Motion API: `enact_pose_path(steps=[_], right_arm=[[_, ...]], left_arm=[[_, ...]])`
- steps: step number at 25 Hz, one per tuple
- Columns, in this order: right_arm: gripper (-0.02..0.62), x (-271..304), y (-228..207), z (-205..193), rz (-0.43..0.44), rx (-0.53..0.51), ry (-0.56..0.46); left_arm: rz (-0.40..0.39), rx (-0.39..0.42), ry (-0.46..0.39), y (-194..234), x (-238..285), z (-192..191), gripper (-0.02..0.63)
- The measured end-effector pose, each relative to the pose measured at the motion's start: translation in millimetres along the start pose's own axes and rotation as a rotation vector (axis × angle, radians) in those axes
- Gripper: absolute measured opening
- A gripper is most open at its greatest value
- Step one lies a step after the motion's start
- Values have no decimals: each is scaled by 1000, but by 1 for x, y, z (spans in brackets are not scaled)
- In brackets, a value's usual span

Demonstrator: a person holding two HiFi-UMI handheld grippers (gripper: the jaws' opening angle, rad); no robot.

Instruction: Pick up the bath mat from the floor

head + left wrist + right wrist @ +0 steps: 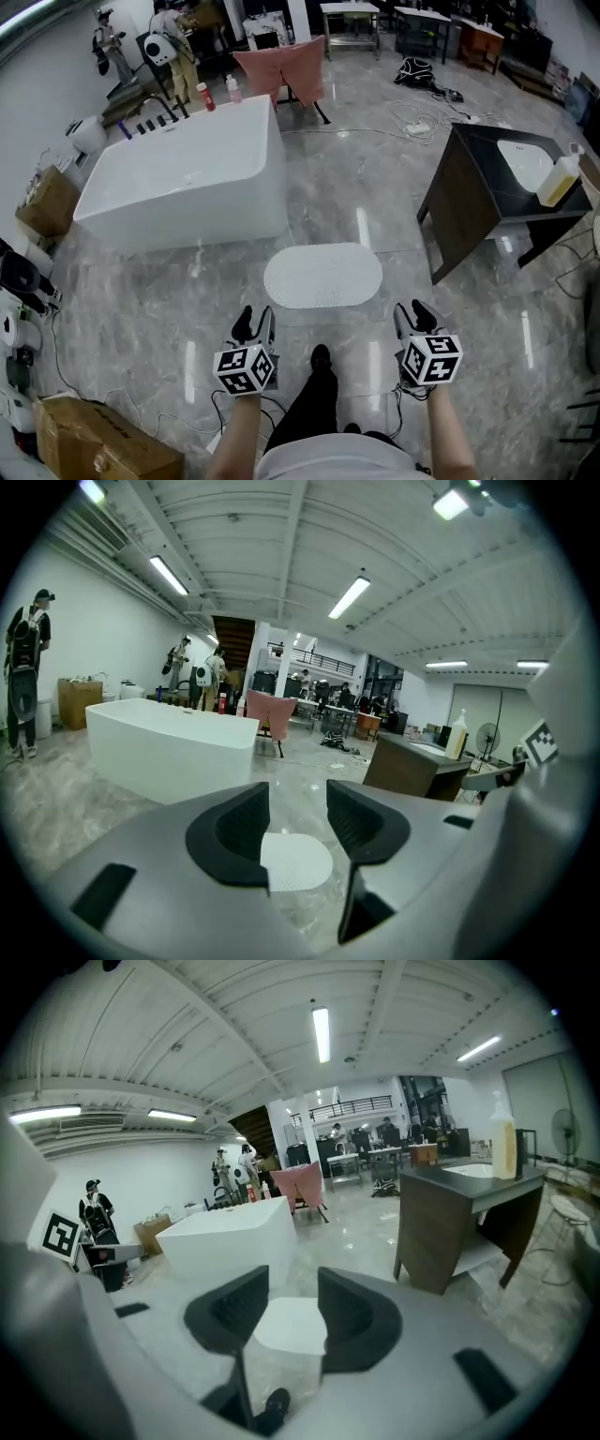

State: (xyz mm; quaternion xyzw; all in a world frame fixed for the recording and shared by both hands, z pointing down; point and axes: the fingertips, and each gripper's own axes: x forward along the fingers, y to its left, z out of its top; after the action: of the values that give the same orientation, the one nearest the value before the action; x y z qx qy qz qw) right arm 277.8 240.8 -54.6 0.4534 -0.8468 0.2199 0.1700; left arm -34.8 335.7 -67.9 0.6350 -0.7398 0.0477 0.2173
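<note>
In the head view, the white bath mat (323, 276) lies flat on the shiny grey floor (375, 178). It is in the middle, just in front of the person. A big white bathtub (187, 178) stands to the far left of the mat. A dark cabinet (469, 202) stands to the right of it, with a pale bottle (560, 180) on its tabletop. The left gripper (255, 321) and the right gripper (415, 314) are both on the near side of the mat, one at each side. They are close to the mat but do not touch it. A black shoe (321, 357) shows on the floor between them. A brown box (98, 441) sits at the near left.

In the left gripper view, the jaws of the left gripper (298, 822) are apart, with nothing held in them. The bath mat (295, 862) shows through the gap, down on the floor beyond the jaws. The bathtub (169, 747) is far to the left and the cabinet (412, 766) is far to the right.

In the right gripper view, the jaws of the right gripper (293, 1312) are apart too, and they hold nothing. The mat (291, 1326) shows through the gap, on the floor ahead. The bathtub (234, 1241) is behind it on the left, and the cabinet (459, 1222) is on the right.
</note>
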Motion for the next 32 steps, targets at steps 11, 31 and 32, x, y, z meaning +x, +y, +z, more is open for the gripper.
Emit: enact_pose_path(steps=[11,31,32], right_arm=[[149,151,5,62,-63,12,49],[149,345,-25,-12,29,-63,274],[149,358,-26,-23,36,-67,284]], left_arm=[[20,-18,52,75,140,46,213],[171,-94,192,162,269,-55,247],[181,-99,196,168,276,-66,249]])
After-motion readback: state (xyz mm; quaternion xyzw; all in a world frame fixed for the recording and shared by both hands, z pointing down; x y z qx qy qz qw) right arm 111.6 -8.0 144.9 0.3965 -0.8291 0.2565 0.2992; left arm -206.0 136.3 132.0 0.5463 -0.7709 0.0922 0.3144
